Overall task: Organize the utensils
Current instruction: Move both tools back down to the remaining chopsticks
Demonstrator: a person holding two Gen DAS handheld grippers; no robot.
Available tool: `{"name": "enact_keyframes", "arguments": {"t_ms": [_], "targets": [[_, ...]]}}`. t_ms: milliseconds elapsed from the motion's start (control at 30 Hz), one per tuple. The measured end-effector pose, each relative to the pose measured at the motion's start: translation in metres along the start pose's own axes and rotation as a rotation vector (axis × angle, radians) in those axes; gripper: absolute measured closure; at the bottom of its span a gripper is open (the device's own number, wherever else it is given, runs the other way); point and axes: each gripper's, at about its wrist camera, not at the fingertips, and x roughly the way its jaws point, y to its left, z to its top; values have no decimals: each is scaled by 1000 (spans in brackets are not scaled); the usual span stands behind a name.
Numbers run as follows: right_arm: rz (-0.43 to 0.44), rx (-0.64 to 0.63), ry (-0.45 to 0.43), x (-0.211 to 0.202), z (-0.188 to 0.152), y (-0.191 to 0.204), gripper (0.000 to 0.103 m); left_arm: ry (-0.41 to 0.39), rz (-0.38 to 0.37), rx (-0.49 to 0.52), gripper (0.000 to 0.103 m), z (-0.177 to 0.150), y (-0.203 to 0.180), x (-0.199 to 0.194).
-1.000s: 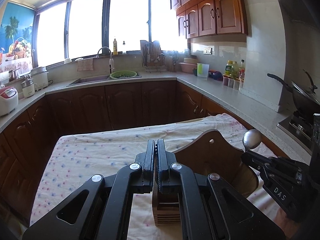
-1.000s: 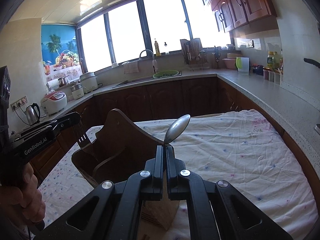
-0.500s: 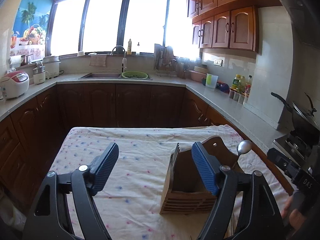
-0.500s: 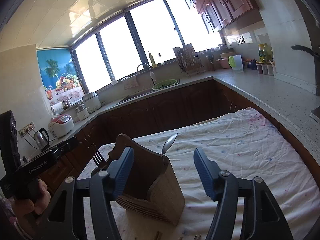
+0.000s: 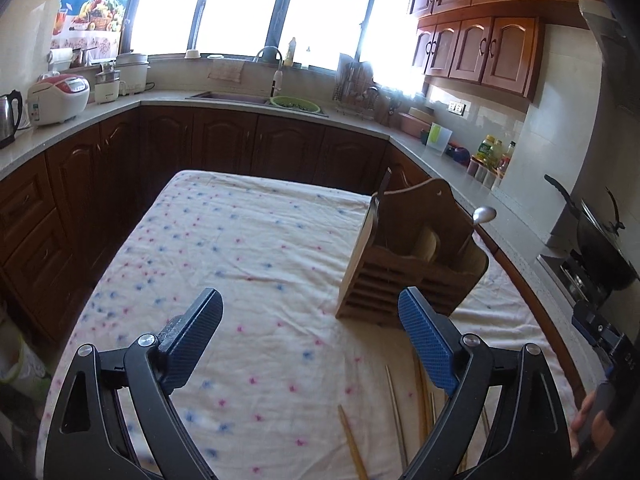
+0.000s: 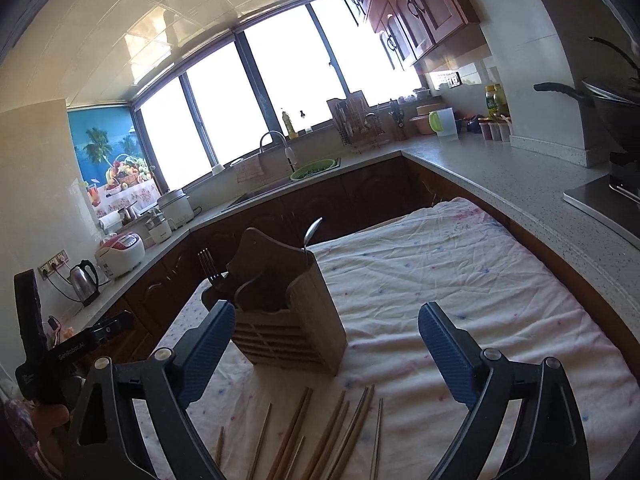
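Observation:
A wooden utensil holder (image 5: 412, 268) stands on the cloth-covered table (image 5: 240, 264); it also shows in the right wrist view (image 6: 288, 316). A spoon (image 5: 482, 216) (image 6: 312, 232) and a fork (image 5: 380, 196) (image 6: 208, 266) stand upright in it. Several chopsticks (image 6: 320, 436) (image 5: 396, 412) lie loose on the cloth in front of the holder. My left gripper (image 5: 310, 340) is open and empty, near the holder's left front. My right gripper (image 6: 326, 348) is open and empty, above the chopsticks.
Dark wooden cabinets and a grey counter (image 6: 500, 172) wrap around the table. A sink with a tap (image 5: 276, 76), a rice cooker (image 5: 58, 98) and a kettle (image 6: 84, 282) stand on it. A wok (image 5: 596, 236) sits on the stove at right.
Both grippers were shut, the left on the fork and the right on the spoon at the holder; both opened and drew back. Fork and spoon now stand in the holder, and the chopsticks came into view.

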Motion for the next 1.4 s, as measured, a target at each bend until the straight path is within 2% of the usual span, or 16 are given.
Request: {"name": "enact_keyframes", "arguments": {"t_ms": [333, 467, 767, 867, 967, 1033, 1100, 1133, 1200, 1233, 1400], "targets": [[-61, -7, 99, -20, -46, -13, 9, 143, 1, -39, 11, -56, -1, 0], [-67, -35, 134, -16, -57, -11, 9, 183, 15, -13, 11, -63, -12, 6], [-66, -58, 201, 1, -69, -10, 10, 254, -6, 36, 11, -68, -34, 22], [-76, -57, 217, 4, -72, -13, 15, 273, -11, 45, 12, -69, -38, 28], [-90, -50, 235, 9, -73, -16, 24, 288, -19, 52, 12, -69, -42, 34], [-94, -42, 249, 13, -73, -19, 33, 312, -38, 50, 17, -68, -45, 40], [-102, -39, 265, 18, -74, -21, 39, 341, -64, 53, 27, -68, -51, 48], [-105, -40, 275, 21, -75, -21, 44, 354, -67, 64, 30, -69, -55, 52], [-104, -39, 297, 29, -76, -22, 51, 376, -71, 86, 43, -71, -63, 60], [-102, -37, 311, 33, -77, -23, 55, 390, -78, 93, 45, -71, -66, 64], [-102, -42, 367, 57, -80, -25, 64, 447, -112, 112, 64, -74, -78, 88]]}}
